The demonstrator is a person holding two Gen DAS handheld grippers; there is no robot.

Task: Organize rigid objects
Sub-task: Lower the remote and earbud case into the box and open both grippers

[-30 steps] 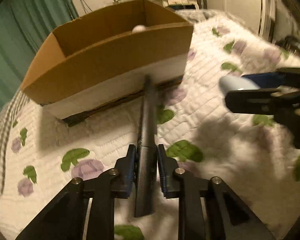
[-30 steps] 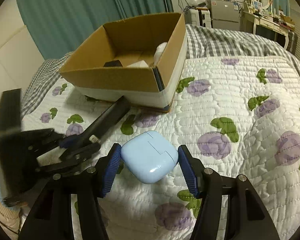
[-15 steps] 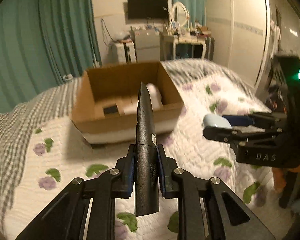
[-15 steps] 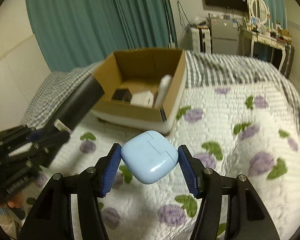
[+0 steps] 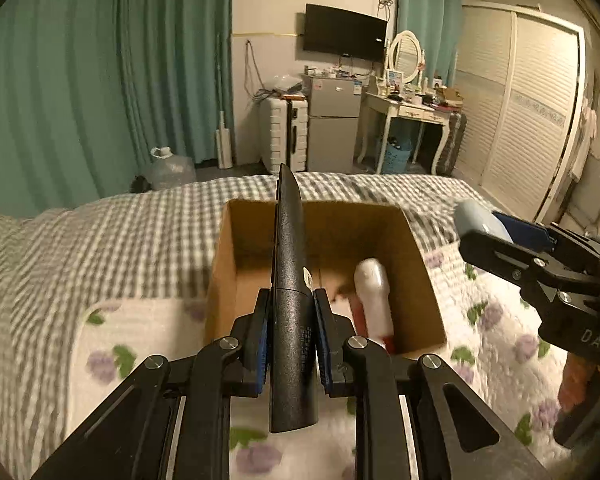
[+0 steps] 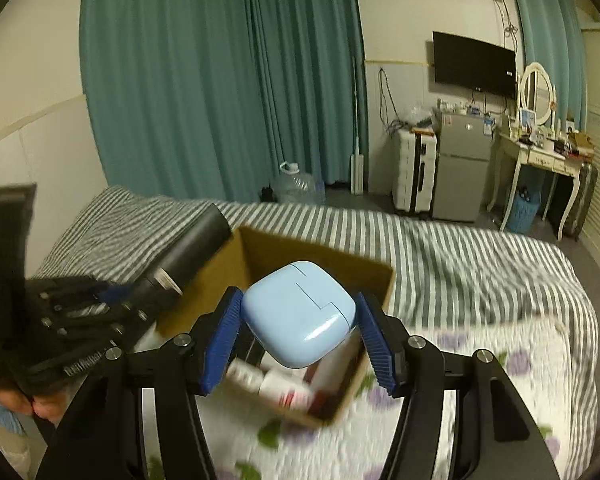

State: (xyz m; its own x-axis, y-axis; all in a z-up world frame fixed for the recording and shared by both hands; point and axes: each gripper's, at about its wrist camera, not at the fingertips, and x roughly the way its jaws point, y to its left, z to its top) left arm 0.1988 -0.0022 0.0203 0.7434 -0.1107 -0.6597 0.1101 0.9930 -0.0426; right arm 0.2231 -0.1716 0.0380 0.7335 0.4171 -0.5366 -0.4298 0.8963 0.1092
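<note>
open cardboard box (image 5: pixel 236 264) on the bed (image 5: pixel 100 232), set where the flowered quilt (image 5: pixel 496 320) meets the grey checked cover. inside it, a white bottle (image 5: pixel 374 300) leaning along the right wall, plus a few small white and red packages, blurred in the right wrist view. above the box's near edge, a long black matte object (image 5: pixel 290 292) clamped between the blue pads of the left tongs (image 5: pixel 291 338), tip reaching out over the box toward the far wall. to the right of that, the right tongs (image 6: pixel 300 338) clamped on a pale blue rounded case (image 6: pixel 300 312), lid seam facing up, held in the air over the near right part of the box. fingers of a hand (image 6: pixel 16 400) visible under the left tool at the lower left of the right wrist view. farther off, teal curtains (image 5: pixel 100 80), a wall tv (image 5: pixel 344 32), a small grey fridge (image 5: pixel 332 132), a white suitcase (image 5: pixel 278 136), a dressing table (image 5: pixel 404 108) with an oval mirror, and a white slatted wardrobe (image 5: pixel 532 112) at the far right.
</note>
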